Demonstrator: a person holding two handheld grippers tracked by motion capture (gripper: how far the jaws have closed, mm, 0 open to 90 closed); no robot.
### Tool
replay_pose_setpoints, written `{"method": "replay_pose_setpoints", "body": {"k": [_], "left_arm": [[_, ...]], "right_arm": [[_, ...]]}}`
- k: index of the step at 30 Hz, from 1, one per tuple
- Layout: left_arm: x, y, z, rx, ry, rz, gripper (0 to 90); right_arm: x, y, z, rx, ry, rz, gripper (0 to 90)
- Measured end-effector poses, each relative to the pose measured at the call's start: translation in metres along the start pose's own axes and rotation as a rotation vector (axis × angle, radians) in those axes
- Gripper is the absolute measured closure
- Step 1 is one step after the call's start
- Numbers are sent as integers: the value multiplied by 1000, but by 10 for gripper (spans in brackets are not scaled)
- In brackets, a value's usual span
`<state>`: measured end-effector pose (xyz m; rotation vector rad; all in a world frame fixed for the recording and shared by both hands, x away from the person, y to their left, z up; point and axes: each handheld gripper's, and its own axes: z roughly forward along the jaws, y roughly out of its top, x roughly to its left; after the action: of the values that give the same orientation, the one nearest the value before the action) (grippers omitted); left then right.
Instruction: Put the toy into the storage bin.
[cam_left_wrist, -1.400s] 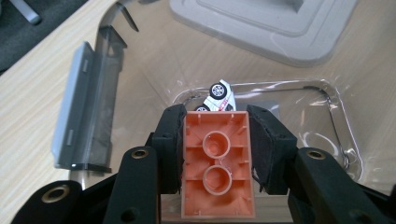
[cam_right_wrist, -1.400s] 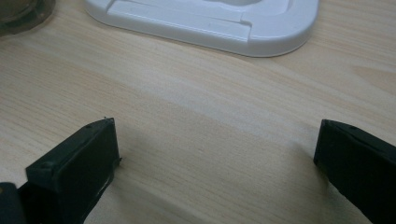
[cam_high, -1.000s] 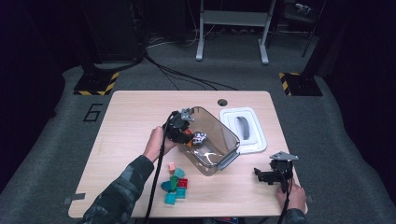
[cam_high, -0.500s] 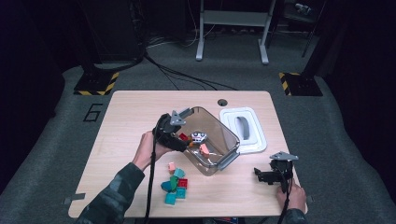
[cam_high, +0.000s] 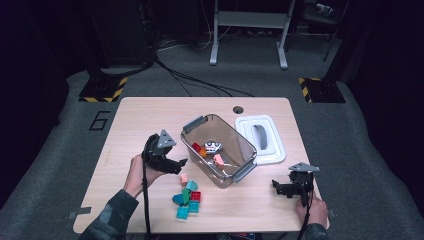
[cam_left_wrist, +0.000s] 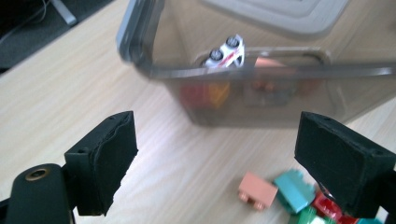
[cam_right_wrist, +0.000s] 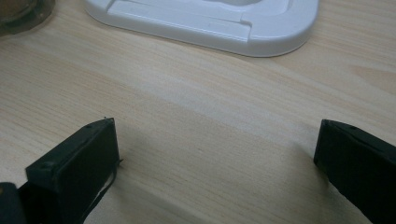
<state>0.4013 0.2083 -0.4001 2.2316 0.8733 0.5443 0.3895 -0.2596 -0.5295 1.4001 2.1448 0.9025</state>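
A light wooden table (cam_high: 150, 112) stands on dim grey carpet (cam_high: 370, 150).

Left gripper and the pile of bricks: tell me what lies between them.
Bare tabletop only, in the high view: the left gripper, jaws open, sits just above-left of the pile of bricks.

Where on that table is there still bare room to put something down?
The far strip behind the clear bin and white lid, the left side beyond the left tongs, and the near patch between bin and right tongs are bare. It is crowded around the toy blocks by the bin.
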Motion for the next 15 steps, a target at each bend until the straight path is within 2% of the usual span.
{"method": "replay_pose_setpoints", "body": {"k": [2,4,8,10,12,15], "left_arm": [[1,-5,1,10,-7,-7,128],[4,-19,7,29,-11,-37,117],[4,-31,17,46,-23,-59,86],[2,-42,28,70,-44,-59,35],[2,-45,32,81,-59,-64,2],[2,-53,44,105,-80,-72,1]], "right_arm": [[0,0,0,-1,0,-2,0],[0,0,0,0,0,0,0],[0,0,0,-1,0,-3,0],[0,0,0,-1,0,-3,0],[0,0,0,-1,0,-2,0],[0,0,0,0,0,2,0]]}}
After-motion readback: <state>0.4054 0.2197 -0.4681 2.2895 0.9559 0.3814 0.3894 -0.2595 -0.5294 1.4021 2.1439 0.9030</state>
